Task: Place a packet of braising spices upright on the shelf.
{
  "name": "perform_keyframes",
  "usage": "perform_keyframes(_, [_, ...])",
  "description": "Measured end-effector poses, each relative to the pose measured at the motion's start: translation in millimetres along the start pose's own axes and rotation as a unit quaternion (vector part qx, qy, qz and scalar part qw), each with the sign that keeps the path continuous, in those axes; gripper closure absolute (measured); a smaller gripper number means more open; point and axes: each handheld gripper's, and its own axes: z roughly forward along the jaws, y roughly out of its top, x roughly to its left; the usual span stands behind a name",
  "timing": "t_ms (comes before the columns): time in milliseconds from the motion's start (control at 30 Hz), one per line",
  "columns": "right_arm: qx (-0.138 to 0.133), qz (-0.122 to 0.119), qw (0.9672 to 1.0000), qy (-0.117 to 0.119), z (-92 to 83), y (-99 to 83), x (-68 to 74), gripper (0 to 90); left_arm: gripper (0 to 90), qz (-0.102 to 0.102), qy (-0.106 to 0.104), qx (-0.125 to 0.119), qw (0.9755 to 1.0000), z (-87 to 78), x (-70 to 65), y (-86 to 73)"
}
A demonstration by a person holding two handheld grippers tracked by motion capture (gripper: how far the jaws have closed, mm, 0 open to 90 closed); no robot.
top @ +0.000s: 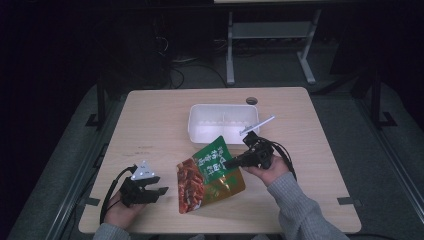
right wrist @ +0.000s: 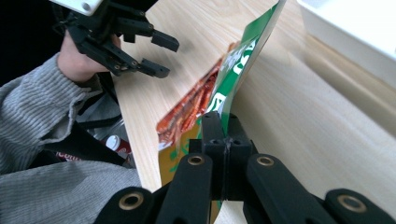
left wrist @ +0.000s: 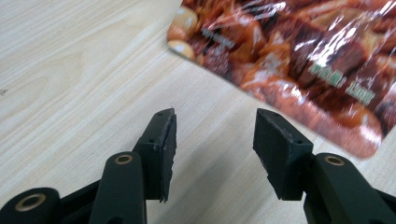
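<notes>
**A:** Where was the green packet at that moment?

**B:** My right tongs had their jaws clamped on its lower edge. The green packet stood tilted up off the table, its top corner leaning toward the white tub. In the right gripper view the packet rose straight out from between my closed jaws, edge-on.

**A:** And the other packets?

**B:** A red packet printed with pieces of food lay flat on the table, just left of the green one and partly under it. A yellow-orange packet lay beside it, under the green one's lower end. All three overlapped near the front edge of the table.

**A:** What about your left hand?

**B:** My left tongs were open and held nothing. In the left gripper view their pads stood apart above bare wood, and the red packet lay just beyond them, near but not touched. The left tongs sat low at the front left of the table, pointing toward the packets.

**A:** Was anything in the tub?

**B:** I could not tell its contents. A thin white strip rested across its right rim.
</notes>
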Motion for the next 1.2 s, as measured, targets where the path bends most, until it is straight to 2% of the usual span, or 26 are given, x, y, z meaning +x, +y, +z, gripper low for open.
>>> perform_keyframes(367, [0.023,-0.035,0.9991,0.001,-25.5,27.3,20.3,90.0,47.8,0.000,0.001,0.002,1.0000,1.1,0.8,-0.3])
perform_keyframes(400, [0.029,-0.048,0.9984,-0.002,-30.6,31.5,25.3,90.0,47.7,-0.001,0.001,0.001,1.0000,1.4,1.0,-0.4])
perform_keyframes(600, [0.038,-0.063,0.9973,-0.003,-46.0,42.6,39.3,90.0,47.6,-0.003,0.002,0.002,1.0000,1.9,1.7,-0.5])
perform_keyframes(833, [0.037,-0.073,0.9966,-0.002,-63.5,52.2,46.8,90.0,47.0,-0.004,0.002,0.003,1.0000,2.1,2.0,-0.8])
perform_keyframes(967, [0.035,-0.073,0.9967,-0.011,-75.0,58.4,48.9,90.0,46.9,-0.004,0.002,0.002,1.0000,2.1,2.5,-0.8])
perform_keyframes(1067, [0.038,-0.077,0.9956,-0.038,-89.0,67.6,51.3,90.0,46.8,-0.005,0.002,0.003,1.0000,2.3,2.7,-0.9])
perform_keyframes(1200, [0.034,-0.071,0.9955,-0.053,-101.9,75.4,52.8,90.0,46.8,-0.005,0.002,0.002,1.0000,2.1,2.6,-0.9])
